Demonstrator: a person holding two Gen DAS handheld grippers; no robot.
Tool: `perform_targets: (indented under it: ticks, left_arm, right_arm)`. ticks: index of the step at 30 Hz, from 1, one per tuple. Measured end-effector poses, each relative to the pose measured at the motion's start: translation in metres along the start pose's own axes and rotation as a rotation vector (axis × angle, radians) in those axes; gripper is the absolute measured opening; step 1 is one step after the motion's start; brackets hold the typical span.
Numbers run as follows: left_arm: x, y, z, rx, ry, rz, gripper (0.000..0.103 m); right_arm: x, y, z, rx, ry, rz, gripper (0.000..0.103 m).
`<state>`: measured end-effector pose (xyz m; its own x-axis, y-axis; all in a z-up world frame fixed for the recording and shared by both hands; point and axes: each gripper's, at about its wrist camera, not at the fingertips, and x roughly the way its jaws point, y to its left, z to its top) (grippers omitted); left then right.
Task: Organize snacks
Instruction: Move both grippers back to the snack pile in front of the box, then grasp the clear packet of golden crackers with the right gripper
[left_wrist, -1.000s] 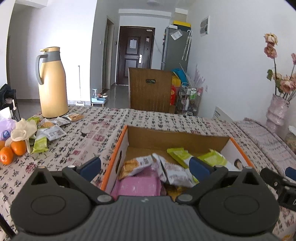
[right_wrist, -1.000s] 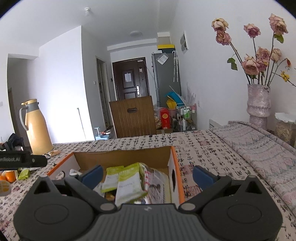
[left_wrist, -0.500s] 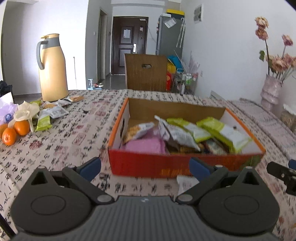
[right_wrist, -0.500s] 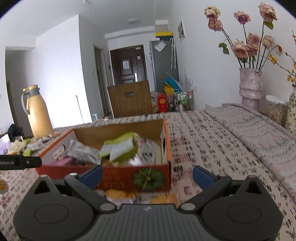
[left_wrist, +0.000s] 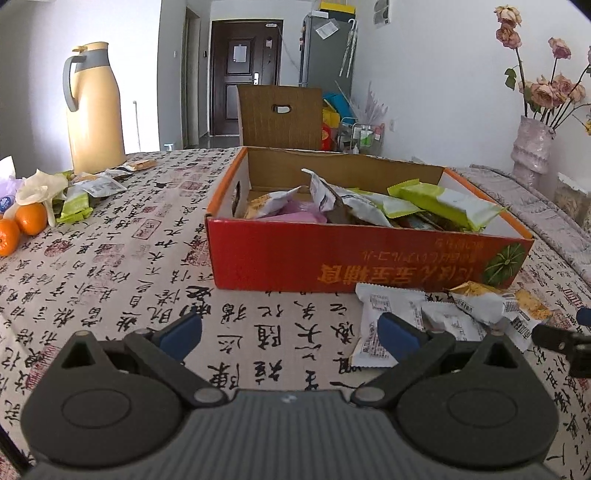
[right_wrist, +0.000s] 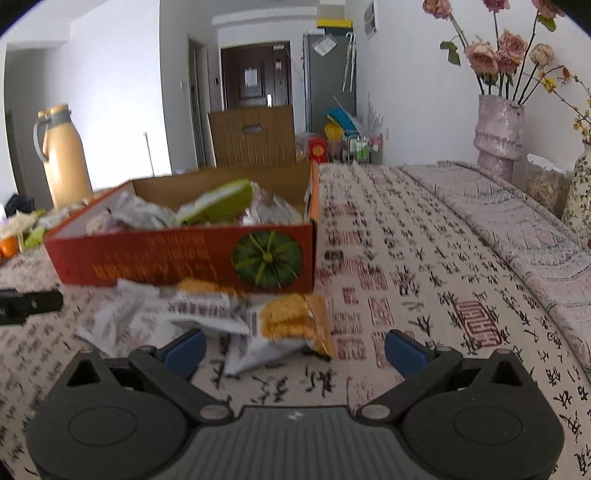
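Note:
A red and orange cardboard box (left_wrist: 362, 258) (right_wrist: 155, 258) sits on the table, filled with several snack packets, green ones (left_wrist: 443, 201) on top. More packets lie loose in front of it: a white one (left_wrist: 384, 314) and an orange cracker packet (right_wrist: 291, 319) (left_wrist: 517, 304). My left gripper (left_wrist: 288, 332) is open and empty, low over the tablecloth before the box. My right gripper (right_wrist: 293, 349) is open and empty, with the cracker packet lying between its fingers' line and the box.
A yellow thermos jug (left_wrist: 96, 110) stands at the back left, with more snack packets (left_wrist: 96, 186) and oranges (left_wrist: 22, 225) near it. Vases of dried roses (right_wrist: 498, 133) stand at the right. A wooden chair back (left_wrist: 279, 116) is behind the table.
Both grippers have pulled back and lowered from above the box to the table in front of it. The loose packets before the box have come into view.

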<state>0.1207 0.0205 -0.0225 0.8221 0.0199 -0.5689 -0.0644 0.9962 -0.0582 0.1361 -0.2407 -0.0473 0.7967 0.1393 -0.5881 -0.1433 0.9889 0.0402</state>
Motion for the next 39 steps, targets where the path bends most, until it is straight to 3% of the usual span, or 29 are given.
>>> perform_targets:
  ticks: [12,20,29,31,36,39]
  left_arm:
    - [0.005,0.001,-0.002,-0.009,0.018,-0.008,0.103]
    - [0.006,0.001,-0.003,-0.017,0.022,-0.013,0.103]
    - [0.005,0.002,-0.002,-0.022,0.020,-0.021,0.103]
    - [0.005,0.002,-0.002,-0.023,0.020,-0.023,0.103]
    - [0.005,0.002,-0.002,-0.027,0.021,-0.022,0.103]
    - [0.006,0.003,-0.003,-0.029,0.024,-0.020,0.103]
  right_arm:
    - [0.037,0.009,0.017,-0.136,0.084,-0.027,0.103]
    - [0.056,0.001,0.023,-0.029,0.120,0.018,0.103]
    - [0.058,0.001,0.022,-0.037,0.108,0.017,0.103]
    - [0.056,0.002,0.021,-0.039,0.097,0.026,0.100]
    - [0.045,0.009,0.016,-0.073,0.048,0.064,0.069]
    - [0.042,0.011,0.016,-0.078,0.039,0.074,0.063]
